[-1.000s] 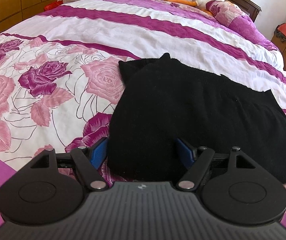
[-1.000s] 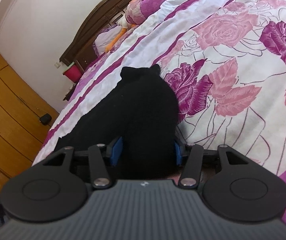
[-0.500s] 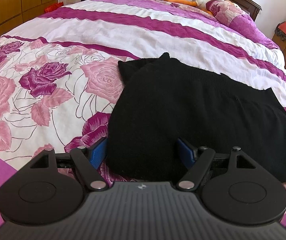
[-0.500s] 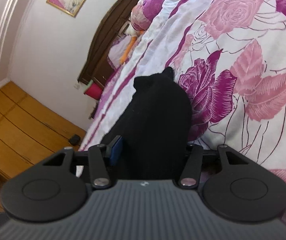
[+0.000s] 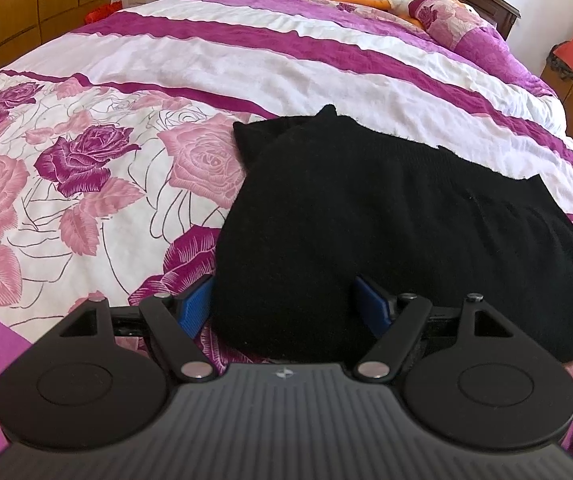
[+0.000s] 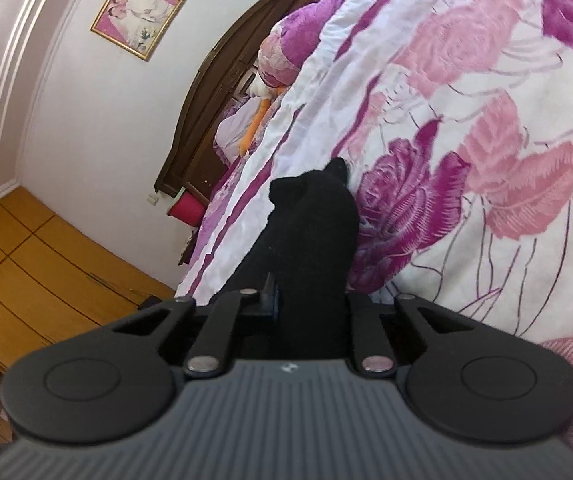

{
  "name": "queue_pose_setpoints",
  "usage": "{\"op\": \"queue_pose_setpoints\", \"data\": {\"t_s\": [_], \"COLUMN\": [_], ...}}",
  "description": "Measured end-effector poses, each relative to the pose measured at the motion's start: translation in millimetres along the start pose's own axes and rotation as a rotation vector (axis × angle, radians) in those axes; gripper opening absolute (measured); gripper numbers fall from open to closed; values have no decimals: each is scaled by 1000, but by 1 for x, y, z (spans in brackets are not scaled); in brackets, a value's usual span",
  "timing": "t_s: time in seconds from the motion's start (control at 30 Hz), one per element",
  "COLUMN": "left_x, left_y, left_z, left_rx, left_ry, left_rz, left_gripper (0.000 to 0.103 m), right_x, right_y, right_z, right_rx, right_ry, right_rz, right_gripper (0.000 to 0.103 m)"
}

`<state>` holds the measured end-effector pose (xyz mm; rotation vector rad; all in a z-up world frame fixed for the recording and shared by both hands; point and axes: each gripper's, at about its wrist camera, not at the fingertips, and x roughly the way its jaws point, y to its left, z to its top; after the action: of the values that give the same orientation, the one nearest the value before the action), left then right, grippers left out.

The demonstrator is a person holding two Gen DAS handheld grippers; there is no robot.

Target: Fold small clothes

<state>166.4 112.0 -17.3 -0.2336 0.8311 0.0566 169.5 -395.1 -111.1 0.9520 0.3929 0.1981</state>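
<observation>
While the black garment (image 5: pixel 366 216) lies on the bed (image 5: pixel 246 64), the left gripper (image 5: pixel 284 304) straddles its near edge, jaws apart; the right gripper (image 6: pixel 308 308) seems clamped on it. Folding has begun; next, the left must close.

Right gripper (image 6: pixel 309 304) had its jaws drawn in on the near end of the black garment (image 6: pixel 314 220), which ran away across the rose-print bedspread (image 6: pixel 486 128). View tilted; headboard (image 6: pixel 222 92) and framed picture (image 6: pixel 138 16) behind.
</observation>
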Motion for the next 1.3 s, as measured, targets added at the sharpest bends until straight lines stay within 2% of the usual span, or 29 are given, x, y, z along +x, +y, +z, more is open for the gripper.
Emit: {"op": "queue_pose_setpoints", "data": {"t_s": [0.5, 0.9, 1.13, 1.3], "left_x": [-15, -33, -37, -43], "left_y": [8, 33, 56, 74], "left_z": [3, 12, 13, 13], "left_rx": [20, -13, -59, -109], "left_ry": [8, -31, -43, -56], "left_rz": [-14, -23, -34, -54], "left_gripper": [80, 80, 80, 80], "right_x": [-1, 28, 52, 81], "right_y": [62, 148, 210, 238], "right_z": [11, 2, -26, -70], "right_rx": [-186, -385, -500, -634], "right_ry": [-4, 48, 105, 219], "right_rz": [25, 88, 166, 183], "right_gripper": [15, 14, 14, 14]}}
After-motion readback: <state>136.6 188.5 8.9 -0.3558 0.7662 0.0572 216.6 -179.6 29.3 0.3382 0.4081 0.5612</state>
